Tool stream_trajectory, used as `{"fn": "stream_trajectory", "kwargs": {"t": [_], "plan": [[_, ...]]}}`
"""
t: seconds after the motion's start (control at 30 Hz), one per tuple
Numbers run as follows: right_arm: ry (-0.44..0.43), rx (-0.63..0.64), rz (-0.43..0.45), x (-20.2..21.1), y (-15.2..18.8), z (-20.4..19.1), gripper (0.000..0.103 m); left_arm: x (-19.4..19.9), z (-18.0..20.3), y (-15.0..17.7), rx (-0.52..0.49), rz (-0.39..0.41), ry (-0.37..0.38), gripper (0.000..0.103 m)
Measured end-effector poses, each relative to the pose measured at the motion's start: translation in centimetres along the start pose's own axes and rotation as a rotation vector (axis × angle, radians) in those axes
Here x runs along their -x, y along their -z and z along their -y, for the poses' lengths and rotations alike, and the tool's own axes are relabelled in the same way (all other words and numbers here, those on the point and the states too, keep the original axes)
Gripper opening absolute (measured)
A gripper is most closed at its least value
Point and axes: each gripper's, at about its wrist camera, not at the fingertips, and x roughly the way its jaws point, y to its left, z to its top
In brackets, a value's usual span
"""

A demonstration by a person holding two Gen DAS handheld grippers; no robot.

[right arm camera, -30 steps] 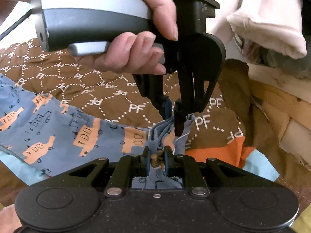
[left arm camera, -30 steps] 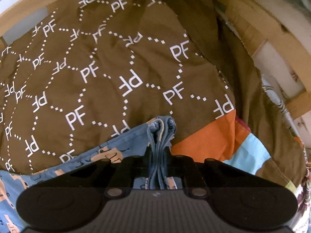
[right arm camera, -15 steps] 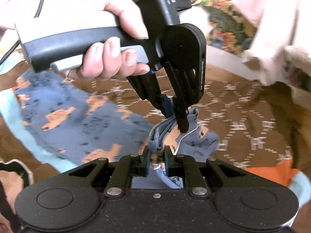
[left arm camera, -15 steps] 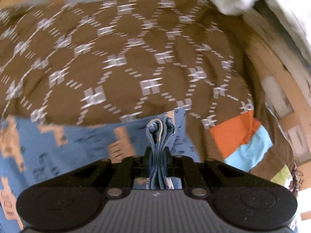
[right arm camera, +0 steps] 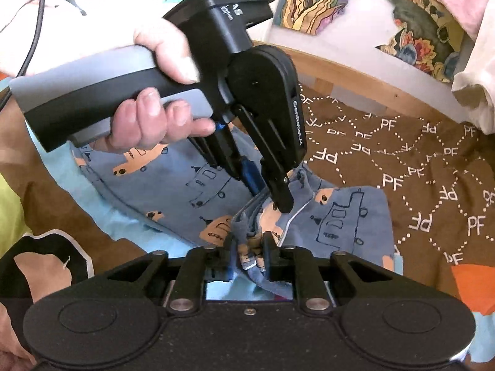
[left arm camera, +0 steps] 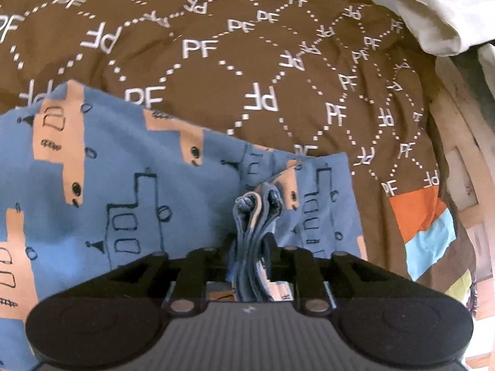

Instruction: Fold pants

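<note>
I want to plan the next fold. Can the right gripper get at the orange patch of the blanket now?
Probably not yet. The right gripper is shut on the pants, so it must let go first. The orange patch lies bare beside the pants, with nothing on it.

"PF" repeated, white, on brown blanket (left arm camera: 216,71).
</note>
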Motion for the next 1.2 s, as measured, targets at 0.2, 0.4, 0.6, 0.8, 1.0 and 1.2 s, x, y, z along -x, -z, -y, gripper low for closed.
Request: {"fn": "stream_trajectory", "kwargs": {"t": [0.2, 0.4, 0.6, 0.8, 1.0, 1.2], "plan": [[-0.006, -0.007, 0.012, -0.1, 0.3, -0.3, 0.026, -0.3, -0.8, 0.0, -0.002, -0.017, 0.016, 0.026], [-0.011, -0.026, 0.022, -0.1, 0.3, 0.1, 0.026, -0.2, -1.4, 0.2, 0.015, -0.015, 0.018, 0.019], [-0.021, -0.052, 0.03, -0.1, 0.4, 0.7, 0.016, 0.6, -0.6, 0.4, -0.012, 0.011, 0.0, 0.012], [-0.029, -0.046, 0.053, 0.3, 0.0, 0.4, 0.015, 1.9, -0.3, 0.5, -0.044, 0.032, -0.033, 0.011], [-0.063, -0.052, 0.071, 0.1, -1.2, -0.7, 0.015, 3.5, -1.7, 0.7, -0.062, 0.039, -0.069, 0.01], [-0.123, -0.047, 0.067, -0.8, -2.3, -2.7, 0.015, 5.0, -3.7, 0.7, -0.06, 0.046, -0.086, 0.011]]}}
